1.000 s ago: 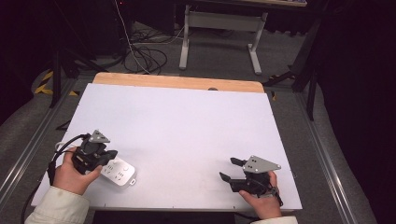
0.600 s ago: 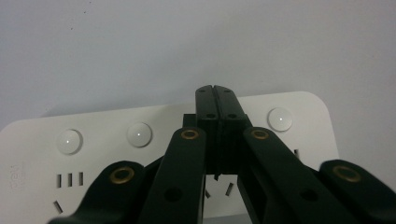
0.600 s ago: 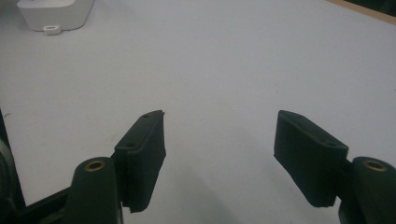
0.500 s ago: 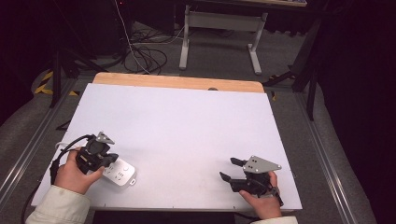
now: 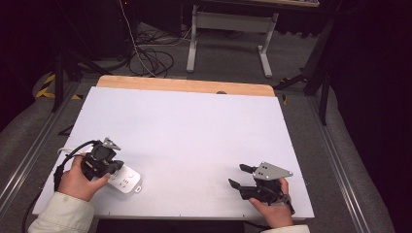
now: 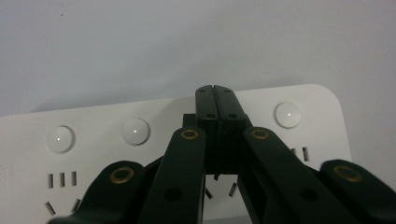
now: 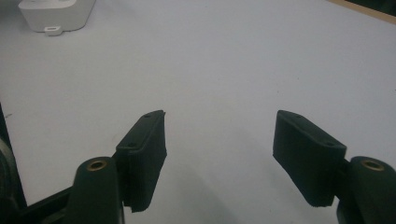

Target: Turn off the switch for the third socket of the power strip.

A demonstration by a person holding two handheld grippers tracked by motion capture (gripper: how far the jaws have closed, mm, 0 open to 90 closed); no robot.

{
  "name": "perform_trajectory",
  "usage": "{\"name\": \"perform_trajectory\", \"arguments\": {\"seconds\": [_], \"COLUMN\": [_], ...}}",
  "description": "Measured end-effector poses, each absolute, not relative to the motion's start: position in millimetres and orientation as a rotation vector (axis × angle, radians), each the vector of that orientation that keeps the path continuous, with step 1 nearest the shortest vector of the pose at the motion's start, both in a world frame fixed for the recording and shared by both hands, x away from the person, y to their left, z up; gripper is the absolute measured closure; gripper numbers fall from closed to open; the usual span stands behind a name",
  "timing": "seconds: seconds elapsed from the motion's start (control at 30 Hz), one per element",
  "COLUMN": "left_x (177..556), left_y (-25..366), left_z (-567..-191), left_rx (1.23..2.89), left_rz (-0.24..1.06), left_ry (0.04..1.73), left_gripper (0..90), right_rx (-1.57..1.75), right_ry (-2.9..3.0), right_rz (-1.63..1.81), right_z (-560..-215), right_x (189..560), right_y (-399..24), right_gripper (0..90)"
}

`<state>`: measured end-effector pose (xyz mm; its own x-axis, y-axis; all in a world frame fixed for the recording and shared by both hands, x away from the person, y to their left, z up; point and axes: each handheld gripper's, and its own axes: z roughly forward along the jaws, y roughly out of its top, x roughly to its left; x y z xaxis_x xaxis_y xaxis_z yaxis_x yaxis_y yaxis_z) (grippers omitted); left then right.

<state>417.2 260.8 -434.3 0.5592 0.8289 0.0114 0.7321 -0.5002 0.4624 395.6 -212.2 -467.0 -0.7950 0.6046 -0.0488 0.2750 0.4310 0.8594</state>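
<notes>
A white power strip lies flat near the table's front left corner. In the left gripper view its face shows round white buttons and socket slots. My left gripper points down at the strip, shut, its joined tips over the strip's top between two buttons; whether they touch it I cannot tell. My right gripper rests low over the bare tabletop at the front right, open, with nothing between its jaws. The strip's end lies far off in the right gripper view.
The white table top has a wooden strip along its far edge. A black cable trails from the left gripper over the left edge. Beyond the table stand a desk frame and loose floor cables.
</notes>
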Motion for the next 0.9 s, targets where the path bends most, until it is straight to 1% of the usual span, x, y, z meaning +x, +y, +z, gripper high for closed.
{"name": "perform_trajectory", "arguments": {"seconds": [0.63, 0.9], "left_x": [417.0, 414.3], "left_y": [261.7, 258.3], "left_z": [-437.8, -438.5], "left_rx": [2.384, 2.389], "left_rz": [0.323, 0.368], "left_ry": [1.268, 1.27], "left_gripper": [89.7, 89.7], "right_rx": [0.754, 0.758], "right_ry": [2.344, 2.345], "right_rz": [1.311, 1.311], "right_z": [-467.2, -467.4], "right_x": [395.7, 395.7], "right_y": [-212.4, -212.7], "right_gripper": [35.7, 36.2]}}
